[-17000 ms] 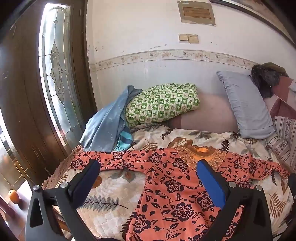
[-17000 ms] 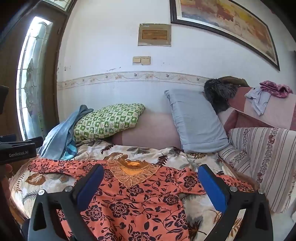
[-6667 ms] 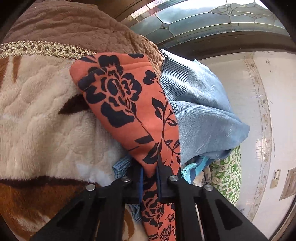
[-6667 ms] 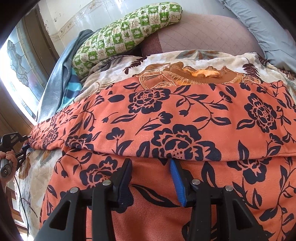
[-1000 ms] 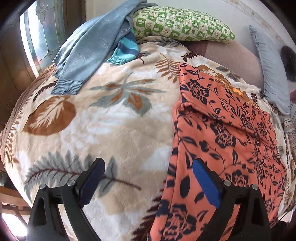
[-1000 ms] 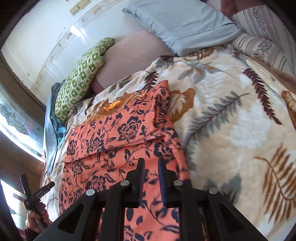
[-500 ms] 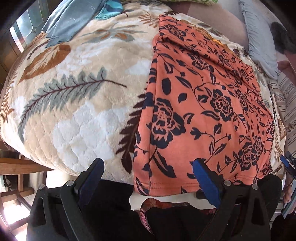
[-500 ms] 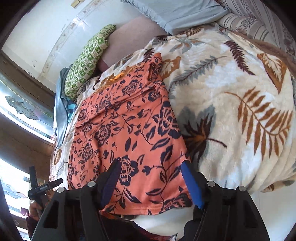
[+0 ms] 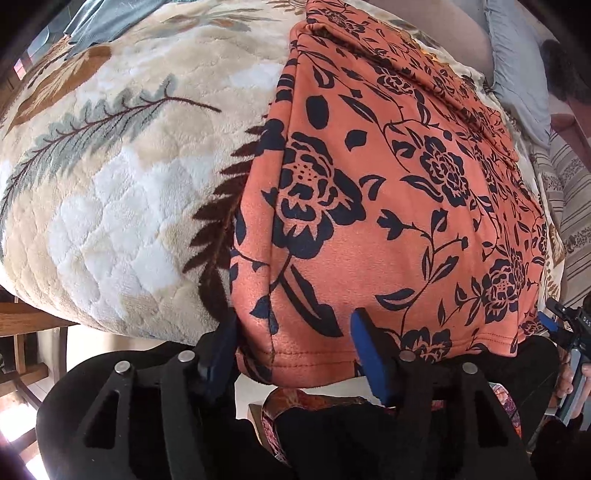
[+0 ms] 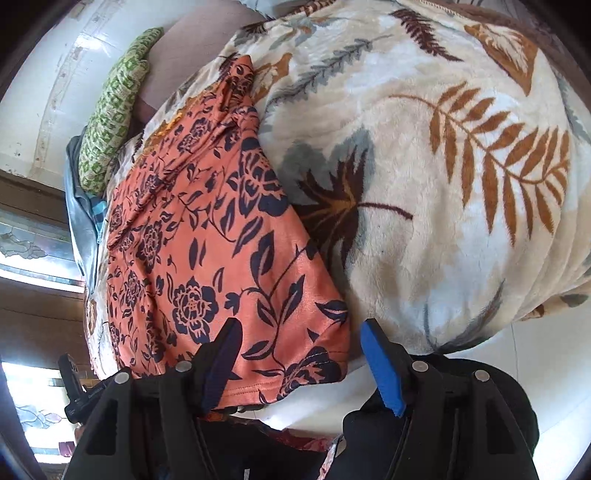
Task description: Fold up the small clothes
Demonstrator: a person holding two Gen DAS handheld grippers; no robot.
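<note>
An orange shirt with a dark floral print (image 9: 399, 206) lies on the bed, its sleeves folded in so it forms a long strip; its hem hangs over the near edge. My left gripper (image 9: 295, 332) is open, with its jaws on either side of the hem's left corner. My right gripper (image 10: 299, 350) is open around the hem's right corner (image 10: 325, 365). The shirt also shows in the right wrist view (image 10: 207, 236). Each gripper shows small at the edge of the other's view.
The bed is covered by a cream leaf-print blanket (image 9: 110, 177), also in the right wrist view (image 10: 461, 184). A green checked pillow (image 10: 114, 114) and a blue garment (image 9: 110, 26) lie at the far side. A grey pillow (image 9: 517, 66) leans at the back right.
Both grippers have moved down and closer to the shirt's hem at the near bed edge. Their jaws, wide apart half a second ago, now stand narrower around the hem corners.
</note>
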